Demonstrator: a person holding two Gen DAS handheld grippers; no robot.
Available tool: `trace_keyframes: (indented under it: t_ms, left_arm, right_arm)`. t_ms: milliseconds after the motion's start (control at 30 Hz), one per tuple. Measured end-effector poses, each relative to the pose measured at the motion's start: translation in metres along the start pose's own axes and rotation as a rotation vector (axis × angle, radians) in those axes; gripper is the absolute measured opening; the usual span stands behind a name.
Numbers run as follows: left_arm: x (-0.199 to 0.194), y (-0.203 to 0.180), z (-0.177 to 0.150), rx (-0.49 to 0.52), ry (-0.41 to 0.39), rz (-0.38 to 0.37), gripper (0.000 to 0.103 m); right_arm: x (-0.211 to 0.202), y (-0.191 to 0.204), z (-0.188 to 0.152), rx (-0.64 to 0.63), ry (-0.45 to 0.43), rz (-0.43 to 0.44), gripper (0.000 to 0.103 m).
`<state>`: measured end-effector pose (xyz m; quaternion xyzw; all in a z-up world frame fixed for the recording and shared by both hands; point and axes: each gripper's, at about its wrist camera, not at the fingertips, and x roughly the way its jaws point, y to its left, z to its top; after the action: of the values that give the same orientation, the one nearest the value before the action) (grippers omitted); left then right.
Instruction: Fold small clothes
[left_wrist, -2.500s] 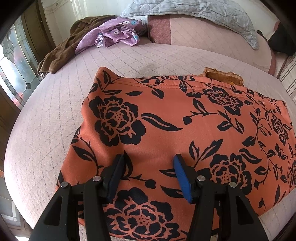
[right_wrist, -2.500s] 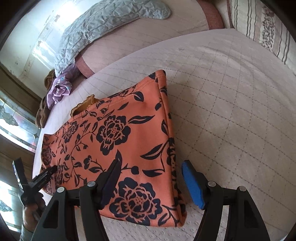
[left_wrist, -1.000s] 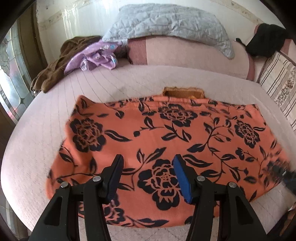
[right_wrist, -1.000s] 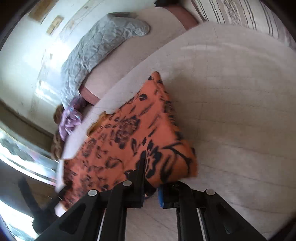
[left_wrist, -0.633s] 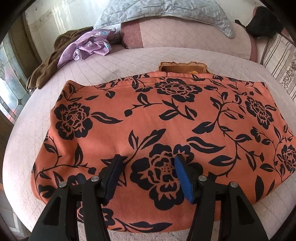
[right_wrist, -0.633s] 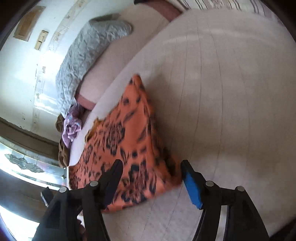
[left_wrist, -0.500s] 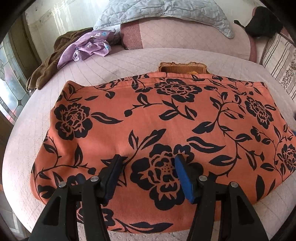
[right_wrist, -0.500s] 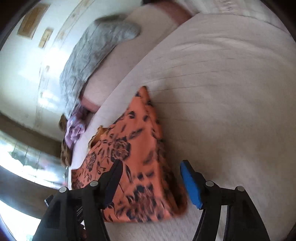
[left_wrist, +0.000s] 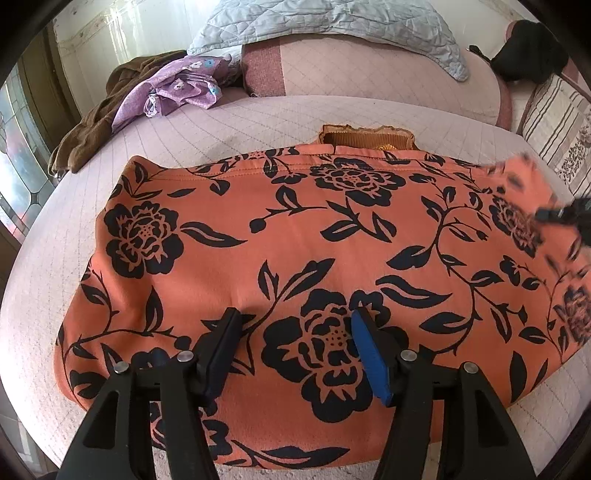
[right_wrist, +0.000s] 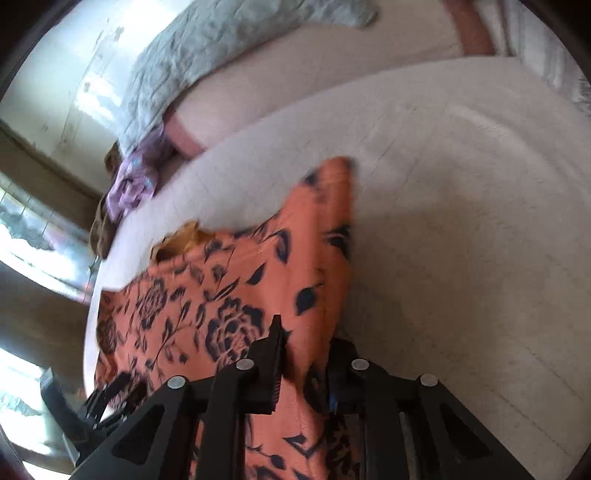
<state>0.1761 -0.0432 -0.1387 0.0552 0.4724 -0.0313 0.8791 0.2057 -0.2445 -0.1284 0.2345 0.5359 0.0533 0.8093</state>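
Note:
An orange garment with black flowers (left_wrist: 295, 236) lies spread on the pink quilted bed (left_wrist: 229, 122). My left gripper (left_wrist: 293, 332) is open, its fingers resting over the garment's near middle. My right gripper (right_wrist: 304, 343) is shut on the garment's right edge (right_wrist: 317, 280) and lifts it, blurred. It also shows at the right edge of the left wrist view (left_wrist: 565, 214). A brown-orange piece (left_wrist: 365, 136) sticks out behind the garment's far edge.
A purple cloth (left_wrist: 177, 88) and a brown cloth (left_wrist: 92, 122) lie at the far left. A grey quilted pillow (left_wrist: 332, 22) and pink bolster (left_wrist: 388, 74) are at the back. A striped cushion (left_wrist: 554, 122) is at the right.
My right gripper, open half a second ago, has closed on the garment's right edge and is lifting it. My left gripper stays open over the near middle.

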Motion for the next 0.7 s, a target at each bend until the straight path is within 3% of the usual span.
trace_keyframes:
  t_ms: [67,200,233,267,300,333,500,600,700]
  left_arm:
    - [0.0,0.0,0.0,-0.002,0.002,-0.003,0.063]
    - [0.0,0.002,0.0,0.004,0.004,-0.014,0.063]
    - [0.0,0.003,0.0,0.004,0.005,-0.013,0.063]
    - [0.0,0.002,0.0,0.001,0.006,-0.011,0.063]
    - [0.0,0.003,0.0,0.0,0.006,-0.01,0.063]
    - [0.0,0.003,0.0,0.0,0.007,-0.009,0.063]
    - [-0.012,0.008,0.003,-0.033,-0.007,-0.011,0.063]
    - [-0.032,0.014,0.0,-0.04,-0.1,0.019,0.063]
    - [-0.024,0.032,-0.006,-0.053,-0.069,0.081,0.063]
  right_arm:
    - [0.013,-0.011,-0.004,0.045,0.024,-0.096,0.019]
    - [-0.006,-0.018,-0.013,0.108,-0.031,-0.032,0.025]
    - [-0.015,-0.016,-0.016,0.116,-0.051,-0.035,0.036]
    - [-0.029,-0.017,-0.023,0.131,-0.081,-0.025,0.055]
    - [-0.04,-0.017,-0.03,0.145,-0.105,-0.013,0.068]
    - [-0.055,-0.017,-0.042,0.166,-0.147,-0.002,0.077]
    - [-0.103,-0.016,-0.106,0.291,-0.258,0.112,0.077]
    - [-0.093,-0.017,-0.143,0.343,-0.189,0.168,0.077]
    - [-0.062,-0.018,-0.161,0.385,-0.094,0.198,0.077]
